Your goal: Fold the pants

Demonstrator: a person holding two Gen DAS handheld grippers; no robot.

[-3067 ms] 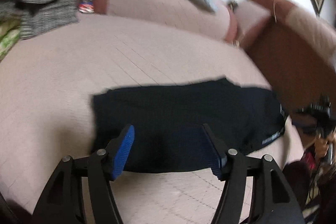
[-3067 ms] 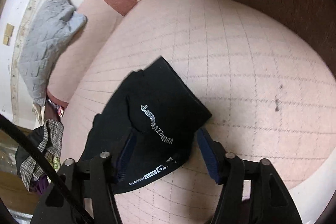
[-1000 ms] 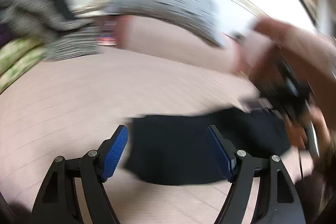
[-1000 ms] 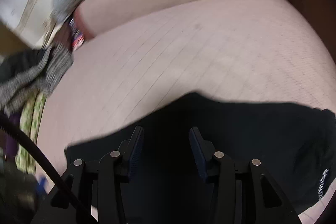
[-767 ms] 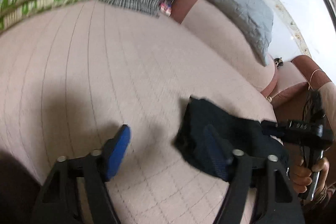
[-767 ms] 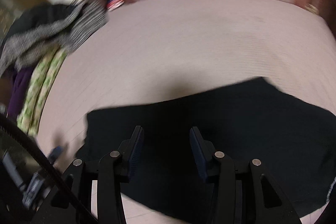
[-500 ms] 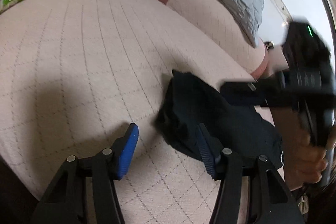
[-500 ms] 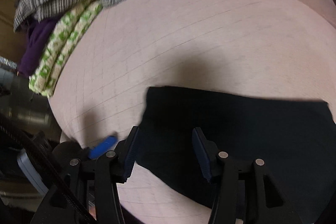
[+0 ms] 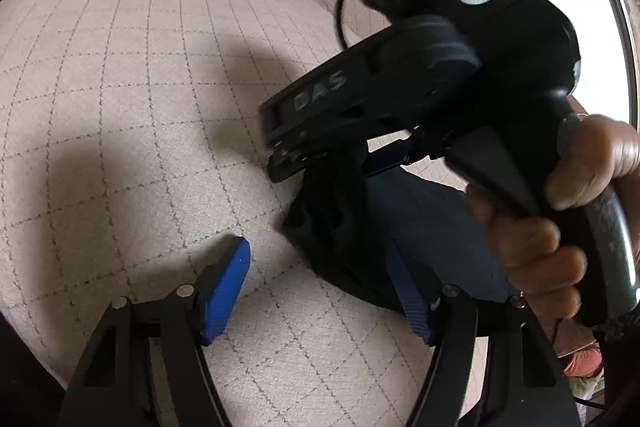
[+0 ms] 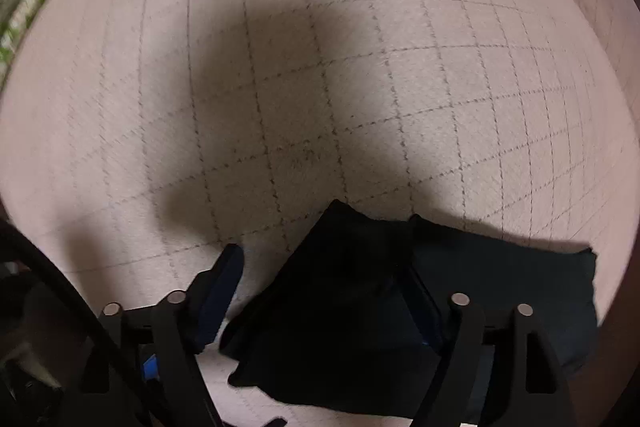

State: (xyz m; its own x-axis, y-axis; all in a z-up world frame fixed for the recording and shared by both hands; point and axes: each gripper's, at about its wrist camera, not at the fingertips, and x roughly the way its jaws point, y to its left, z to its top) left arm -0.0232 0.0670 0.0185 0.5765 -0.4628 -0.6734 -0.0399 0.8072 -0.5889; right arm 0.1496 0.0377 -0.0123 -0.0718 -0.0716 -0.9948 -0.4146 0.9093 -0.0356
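Pink quilted bed (image 9: 120, 99) bearing folded black pants (image 10: 500, 291), long axis running right, left end bunched between opening right gripper (image 10: 320, 291), nearer than opening left gripper (image 9: 320, 283).

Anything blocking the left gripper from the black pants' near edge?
Nothing visible on the bedspread between the left gripper and the folded black pants. The right gripper, jaws opening, hangs directly above that end, crowding the approach.
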